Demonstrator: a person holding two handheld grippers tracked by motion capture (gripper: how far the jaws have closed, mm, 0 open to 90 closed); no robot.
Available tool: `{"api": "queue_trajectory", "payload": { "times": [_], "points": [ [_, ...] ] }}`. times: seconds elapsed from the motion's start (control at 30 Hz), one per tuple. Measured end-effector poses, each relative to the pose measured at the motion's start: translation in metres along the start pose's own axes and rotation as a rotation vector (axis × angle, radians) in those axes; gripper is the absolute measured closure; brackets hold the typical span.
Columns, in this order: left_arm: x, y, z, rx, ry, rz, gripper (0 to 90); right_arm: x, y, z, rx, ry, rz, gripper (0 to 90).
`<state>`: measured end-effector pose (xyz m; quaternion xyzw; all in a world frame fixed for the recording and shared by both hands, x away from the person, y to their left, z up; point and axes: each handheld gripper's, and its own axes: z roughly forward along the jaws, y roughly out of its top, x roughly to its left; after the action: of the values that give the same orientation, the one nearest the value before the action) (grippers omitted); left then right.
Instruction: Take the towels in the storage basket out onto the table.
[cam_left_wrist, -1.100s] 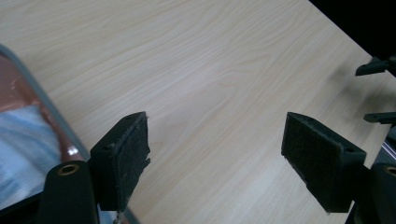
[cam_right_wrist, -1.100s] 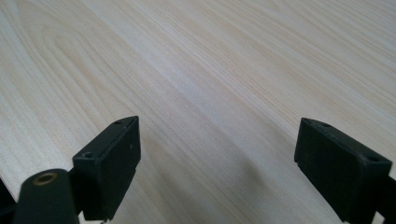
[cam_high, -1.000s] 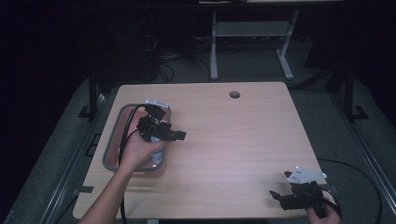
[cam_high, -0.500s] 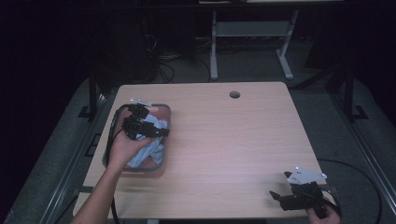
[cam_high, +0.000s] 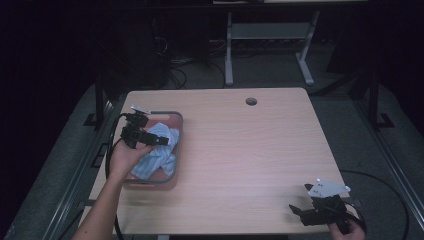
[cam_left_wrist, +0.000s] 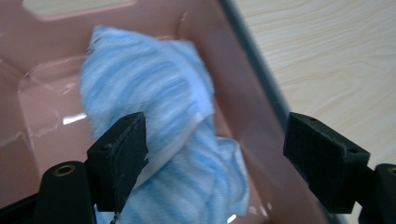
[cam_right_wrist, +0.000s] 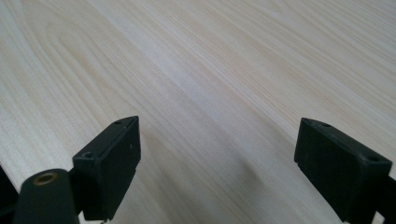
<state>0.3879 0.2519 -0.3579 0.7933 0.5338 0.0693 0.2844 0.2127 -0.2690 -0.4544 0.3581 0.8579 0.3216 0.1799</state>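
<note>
Things on the pale wood-grain tabletop (cam_high: 240, 150) number few: one shallow pink plastic tray with a dark grey rim (cam_high: 176, 150), one crumpled blue-and-white striped terry cloth (cam_high: 157, 155), two black hand-held grippers, and one small round cable hole (cam_high: 251, 101) near the upper middle of the board.

At the left of the high view the tray is rectangular with rounded corners, its inner walls glossy and catching highlights. The cloth lies inside it, bunched and folded, its pile soft and fuzzy with pale stripes.

A hand holds the left gripper (cam_high: 150, 139) over the upper part of the tray, above the cloth. In the left gripper view its two blocky black fingers (cam_left_wrist: 121, 154) stand widely spread; the left-hand one lies right at the edge of a fold of the cloth (cam_left_wrist: 163, 116), though whether it touches cannot be told, while the right-hand one sits over the tray's rim (cam_left_wrist: 261, 74) and nothing is pinched between them.

At the lower right of the high view, the right gripper (cam_high: 305, 212) rests low at the tabletop's near edge, a grey three-cornered plate on top. Its fingers (cam_right_wrist: 109, 158) are likewise spread wide, with bare wood grain (cam_right_wrist: 210, 93) between them and nothing held.
</note>
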Motion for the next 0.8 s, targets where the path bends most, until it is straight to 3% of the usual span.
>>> {"api": "queue_trajectory", "payload": {
  "times": [0.2, 0.3, 0.37, 0.47, 0.57, 0.8],
  "points": [
    [0.010, -0.007, 0.013, 0.056, 0.059, -0.034, 21.6, 0.002, 0.001, 0.000, 0.001, 0.006, -0.001, 13.9],
    [0.012, -0.008, 0.020, 0.095, 0.109, -0.048, 21.6, 0.002, 0.001, 0.000, -0.001, 0.007, -0.011, 13.9],
    [0.012, -0.008, 0.022, 0.107, 0.114, -0.057, 22.5, 0.002, 0.001, 0.000, -0.002, 0.003, -0.002, 13.9],
    [0.009, -0.007, 0.028, 0.146, 0.123, -0.042, 25.0, 0.001, 0.000, 0.000, -0.002, 0.005, -0.005, 13.9],
    [0.007, -0.008, 0.038, 0.216, 0.159, -0.009, 26.3, 0.002, 0.001, -0.001, -0.006, 0.004, -0.008, 13.9],
    [0.002, -0.009, 0.053, 0.310, 0.200, 0.034, 28.7, 0.003, 0.001, 0.000, -0.003, 0.006, -0.007, 13.9]
  ]
}}
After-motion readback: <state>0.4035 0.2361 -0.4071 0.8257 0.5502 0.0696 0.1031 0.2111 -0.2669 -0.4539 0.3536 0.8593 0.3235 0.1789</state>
